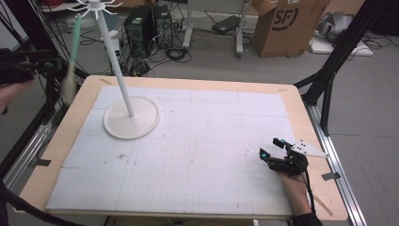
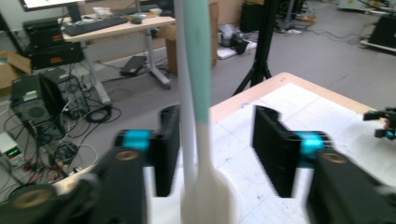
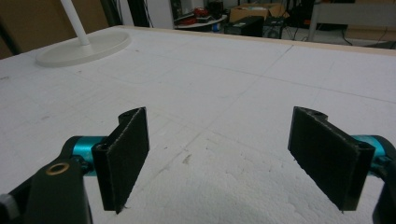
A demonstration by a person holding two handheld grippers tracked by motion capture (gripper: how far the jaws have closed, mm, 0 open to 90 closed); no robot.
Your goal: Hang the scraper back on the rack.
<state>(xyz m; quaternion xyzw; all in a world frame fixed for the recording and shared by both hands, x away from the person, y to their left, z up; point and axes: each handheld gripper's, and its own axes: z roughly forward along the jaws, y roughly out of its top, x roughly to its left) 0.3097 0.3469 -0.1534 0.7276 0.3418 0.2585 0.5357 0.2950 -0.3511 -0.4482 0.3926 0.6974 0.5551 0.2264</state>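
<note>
White foam sheet [image 1: 197, 155], ruled in a faint grid, covering most of a light wooden table [image 1: 301, 101]. On the sheet's far left, standing upright, a white plastic rack with a round flat base and a thin pole [image 1: 126, 101], topped by short radiating hooks.

Off the table's far left edge, raised above the floor: left gripper [image 1: 44, 63], black with teal joints, hand partly visible at the picture's left border. Hanging beside it, a long utensil with a mint-green handle and a whitish spoon-shaped end [image 1: 70, 70], green end up near the rack's hooks, pale end down. Seen along the left gripper [image 2: 212, 154], jaws spread wide on either side of the utensil [image 2: 201, 140]; pads clear of the handle, gaps visible on both sides. Cannot tell what the utensil hangs from. Just left of the handle in that view, the rack's white pole [image 2: 186, 116].

Near right of the sheet, low over the foam: right gripper [image 1: 272, 148], grey three-cornered plate on top, held from below by a hand [image 1: 296, 188]. Along the right gripper [image 3: 217, 154], jaws wide apart, nothing between them, bare foam beneath, rack base [image 3: 84, 49] far off to the left.
</note>
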